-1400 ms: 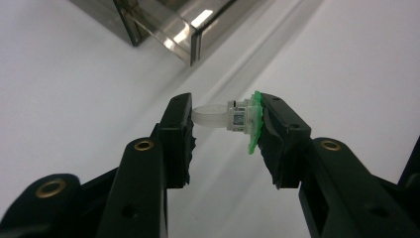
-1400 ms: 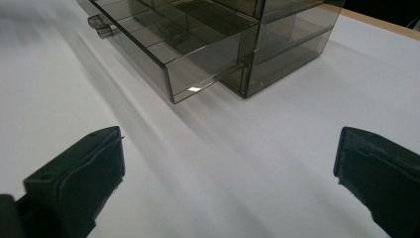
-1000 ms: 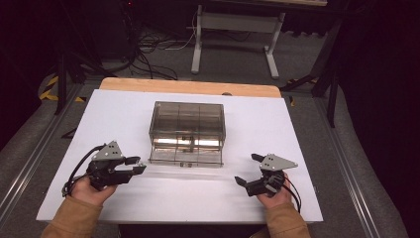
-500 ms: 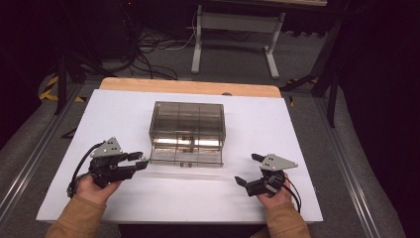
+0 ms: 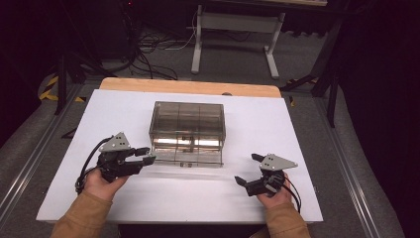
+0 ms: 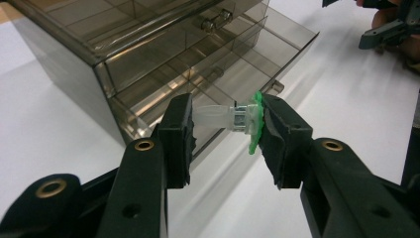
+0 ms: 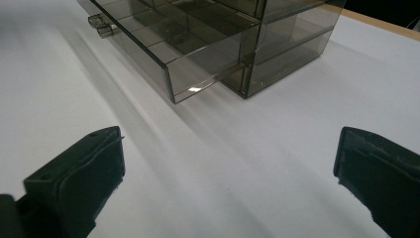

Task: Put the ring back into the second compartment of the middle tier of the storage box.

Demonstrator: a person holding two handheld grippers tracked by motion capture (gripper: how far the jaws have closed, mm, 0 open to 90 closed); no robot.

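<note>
Small clear LED (image 6: 225, 118) with green base, pinched in left tool (image 6: 225, 130), beside the smoked drawer box's (image 5: 187, 133) open lower drawer (likely placing next). Right tool (image 5: 255, 171) spread, resting on worktop (image 5: 297, 129).

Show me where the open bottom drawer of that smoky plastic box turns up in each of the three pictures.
High view: the open drawer juts from the box's near side, centre of the table.
Left gripper view: it sits upper middle, behind the small clear piece pinched in the left tool.
Right gripper view: it runs across the top left.
Shared landmark: the drawer's small knob.
</note>
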